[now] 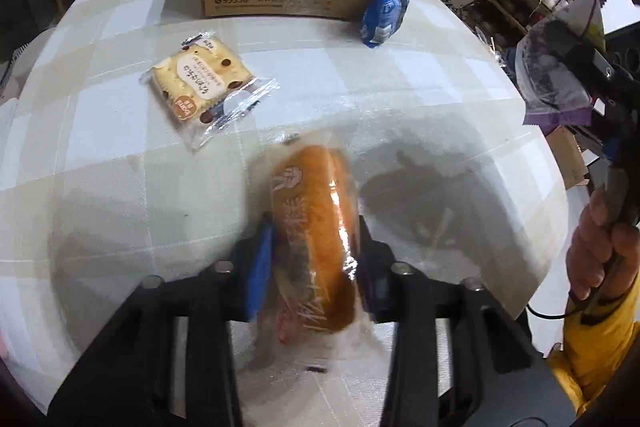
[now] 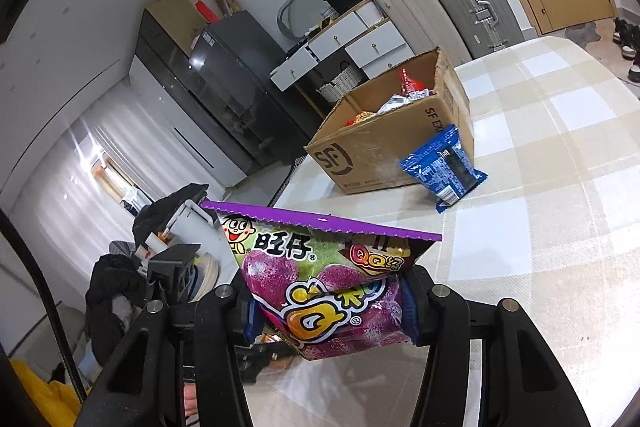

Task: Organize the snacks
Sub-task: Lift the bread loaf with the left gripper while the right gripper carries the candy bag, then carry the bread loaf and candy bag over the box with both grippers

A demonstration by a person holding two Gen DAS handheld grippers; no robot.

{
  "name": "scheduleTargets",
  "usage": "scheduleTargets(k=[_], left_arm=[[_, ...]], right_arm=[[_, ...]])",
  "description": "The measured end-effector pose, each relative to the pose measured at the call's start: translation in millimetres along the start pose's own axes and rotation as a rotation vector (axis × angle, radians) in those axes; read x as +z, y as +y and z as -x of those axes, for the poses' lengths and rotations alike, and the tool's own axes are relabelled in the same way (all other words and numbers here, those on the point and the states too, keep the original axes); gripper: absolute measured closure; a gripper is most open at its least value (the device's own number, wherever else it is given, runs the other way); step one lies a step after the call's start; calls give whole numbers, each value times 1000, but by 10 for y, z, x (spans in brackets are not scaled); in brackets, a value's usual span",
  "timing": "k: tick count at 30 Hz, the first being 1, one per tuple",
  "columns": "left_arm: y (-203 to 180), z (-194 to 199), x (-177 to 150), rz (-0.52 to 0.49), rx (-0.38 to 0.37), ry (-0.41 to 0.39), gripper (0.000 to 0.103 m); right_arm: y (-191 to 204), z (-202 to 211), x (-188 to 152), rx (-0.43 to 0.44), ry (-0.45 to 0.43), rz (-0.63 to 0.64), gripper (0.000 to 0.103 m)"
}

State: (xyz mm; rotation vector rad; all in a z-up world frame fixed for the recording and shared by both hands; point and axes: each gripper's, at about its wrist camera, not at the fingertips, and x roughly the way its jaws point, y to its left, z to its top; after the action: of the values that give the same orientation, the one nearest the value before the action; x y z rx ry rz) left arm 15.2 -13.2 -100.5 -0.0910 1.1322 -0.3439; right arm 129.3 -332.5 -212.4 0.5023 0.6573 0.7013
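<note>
Both grippers loaded above the checked table, snack box at 12 o'clock.

Left gripper [image 1: 314, 255]: jaws clamped on a wrapped bread roll [image 1: 316, 239], held over the table [image 1: 420, 115]. Right gripper [image 2: 330, 311]: jaws clamped on a purple candy bag [image 2: 320, 279]. Only the right wrist view looks into the open cardboard box [image 2: 384, 143], where several snack packets lie. Only the left wrist view shows the biscuit packet [image 1: 208, 83], lying flat at 10 o'clock from the roll, well apart from the box. A blue snack bag [image 1: 385, 13] leans against the box's corner. Suitcases [image 2: 452, 7] and a drawer unit [image 2: 352, 43] stand behind the table.
</note>
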Motion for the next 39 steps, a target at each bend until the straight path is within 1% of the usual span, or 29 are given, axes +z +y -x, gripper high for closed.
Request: scheduleTargets(k=[2, 5, 7, 9, 12, 15, 19, 25, 28, 34, 39], left_arm=[[-7, -11, 48, 3, -13, 0, 73], [-32, 78, 91, -4, 5, -29, 73], [-23, 258, 123, -2, -10, -76, 74], [-62, 491, 202, -17, -2, -139, 74], [-110, 772, 336, -35, 13, -213, 74], [-164, 1084, 503, -46, 24, -302, 74], [-248, 1316, 722, -67, 24, -369, 74], [-288, 1515, 1052, -79, 11, -420, 74], [-306, 1636, 1207, -89, 17, -443, 74], [-305, 1792, 1667, -74, 33, -483, 74], [-239, 1801, 2123, -65, 40, -485, 73]], right_arm=[[2, 6, -19, 4, 0, -5, 50], [-9, 14, -23, 9, -3, -9, 50], [-12, 27, -16, 10, -5, -6, 50], [18, 36, -5, 10, -4, 5, 50], [104, 51, 53, 12, 1, 40, 50], [237, 84, 163, 26, -7, 86, 50], [452, 155, 404, 48, -36, 148, 50], [745, 232, 843, 50, -81, 235, 50], [878, 231, 1063, 49, -93, 271, 50], [1077, 125, 1491, 18, -104, 320, 50], [1145, -21, 1829, -10, -111, 331, 50]])
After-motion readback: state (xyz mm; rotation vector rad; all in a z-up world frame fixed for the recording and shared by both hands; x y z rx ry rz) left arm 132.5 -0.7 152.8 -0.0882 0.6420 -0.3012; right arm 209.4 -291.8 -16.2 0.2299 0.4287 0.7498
